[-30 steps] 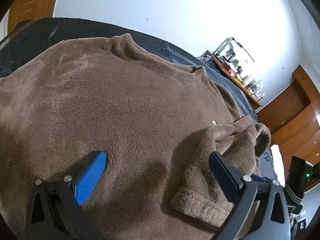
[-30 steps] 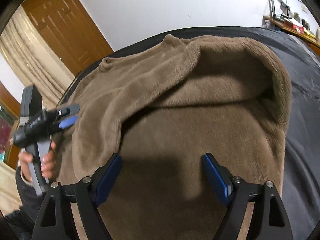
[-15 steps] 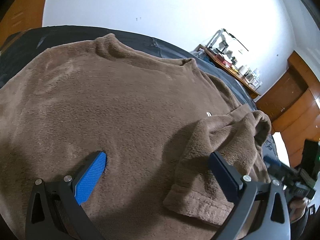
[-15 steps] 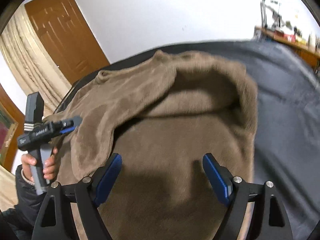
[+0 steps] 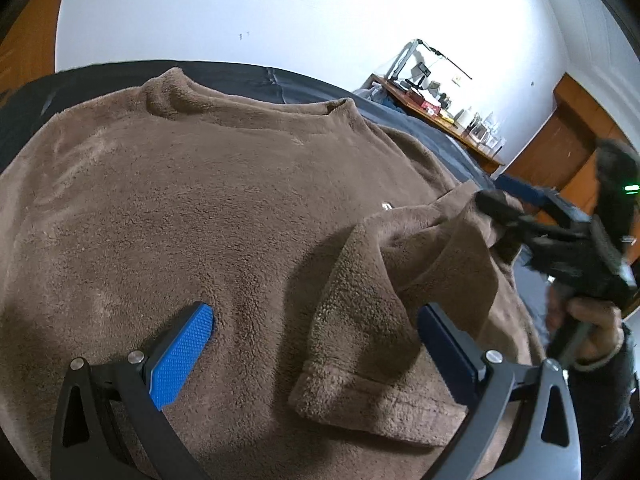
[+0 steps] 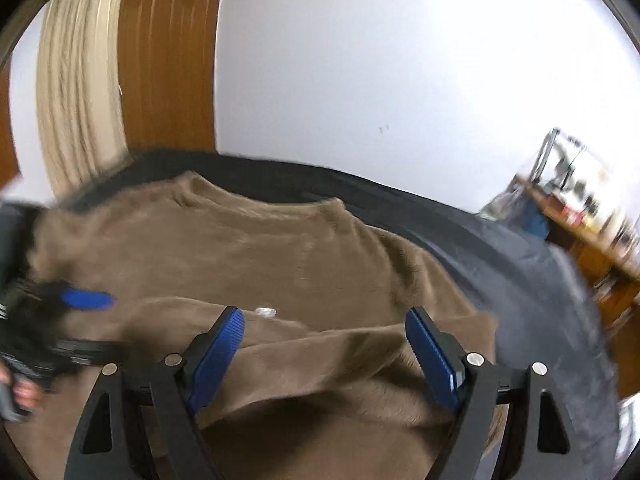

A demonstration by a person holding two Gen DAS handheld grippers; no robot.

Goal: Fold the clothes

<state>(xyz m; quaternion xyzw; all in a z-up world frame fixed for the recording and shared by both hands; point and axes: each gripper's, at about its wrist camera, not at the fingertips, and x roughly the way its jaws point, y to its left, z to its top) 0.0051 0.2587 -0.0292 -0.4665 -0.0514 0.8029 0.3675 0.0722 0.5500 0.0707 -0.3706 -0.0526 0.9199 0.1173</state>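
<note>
While both grippers sit over the garment, we log the following. The brown fleece sweater lies spread on the dark bed cover, collar at the far edge toward the wall. Its right sleeve is folded across the body, cuff lying near the L gripper.

L gripper: released, jaws wide, blue pads low over the chest fabric, nothing between them that they clamp; the sleeve lies in the gap but is not pinched. R gripper: also spread, jaws wide, hovering over the sleeve fold; from the left wrist view its tips look to be at the raised sleeve edge near the shoulder, but the view is blurred and we cannot tell if they touch it. The right wrist view is motion-smeared, so detail there is approx.

Step in hand, our judgement: a sleeve fold-in on the right side, w/ the sleeve lying over the body but bunched, not flat. The next move would call for a firm pinch on the sleeve's thick pile, flattening the ridge at the shoulder, and keeping the body layer below from dragging. Fleece is bulky and springy; folds may lift back.

Surface: dark smooth cover, wrinkled at the right edge. Room: white wall, wooden door and pale curtain at left, a cluttered wooden shelf at right, wood cabinets beyond.
</note>
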